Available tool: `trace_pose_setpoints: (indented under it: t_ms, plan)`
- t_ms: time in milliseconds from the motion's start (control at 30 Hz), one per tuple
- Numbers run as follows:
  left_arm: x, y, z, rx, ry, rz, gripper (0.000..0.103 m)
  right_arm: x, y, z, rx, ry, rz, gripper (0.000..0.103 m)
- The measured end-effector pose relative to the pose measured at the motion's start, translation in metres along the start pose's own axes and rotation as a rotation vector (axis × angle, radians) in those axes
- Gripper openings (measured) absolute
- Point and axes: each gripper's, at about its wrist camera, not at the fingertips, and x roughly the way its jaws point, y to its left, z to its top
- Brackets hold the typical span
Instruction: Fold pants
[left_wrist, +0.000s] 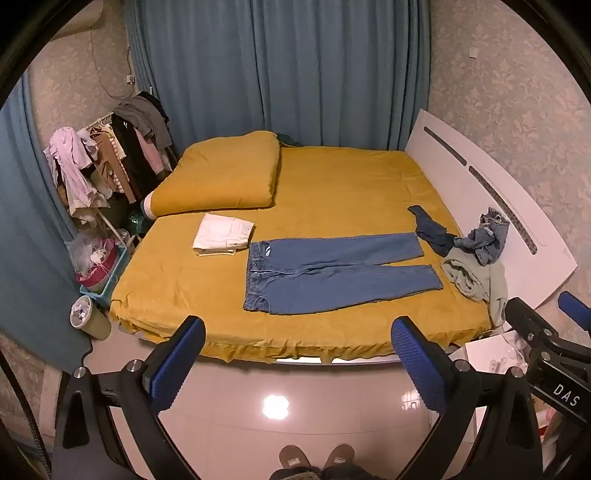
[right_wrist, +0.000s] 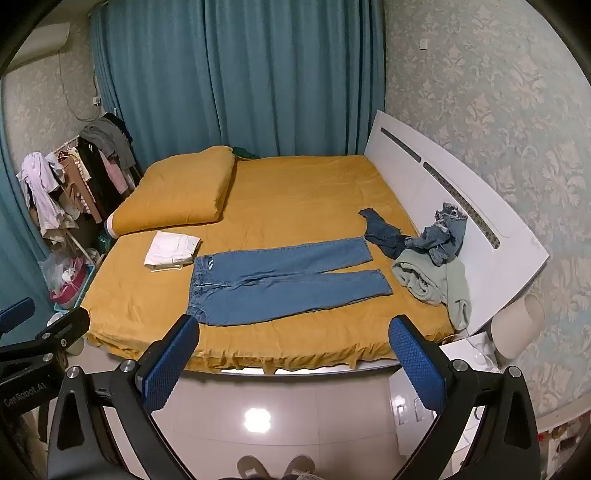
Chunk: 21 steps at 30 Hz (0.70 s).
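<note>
Left wrist view: blue jeans (left_wrist: 332, 273) lie flat and unfolded on the yellow bed (left_wrist: 332, 177), waistband toward the left, both legs running right, slightly spread at the hems. Folded white pants (left_wrist: 223, 234) sit just beside the waistband, up-left of it. Pile of crumpled clothes (left_wrist: 476, 251) near the white headboard (left_wrist: 480, 192) — denim pieces on a pale green garment, exact count hard to tell. Folded yellow duvet (left_wrist: 221, 177) at the far left of the bed. Left tool (left_wrist: 297, 332) hangs over the floor short of the bed edge, jaws spread wide, nothing between them. Right wrist view: right tool (right_wrist: 293, 330) same — wide apart, empty, well apart from the jeans. Clothes rack (right_wrist: 74, 177) stands left of the bed, teal curtain (right_wrist: 258, 74) behind. Person's slippers (left_wrist: 314, 458) show at the bottom edge.
</note>
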Motion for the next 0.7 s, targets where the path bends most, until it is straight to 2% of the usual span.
trace_pose_setpoints:
  t_ms: [700]
  plan:
    - [0.000,0.004,0.002,0.004,-0.015,0.002,0.103,0.000,-0.001,0.002,0.001,0.000,0.000,0.103]
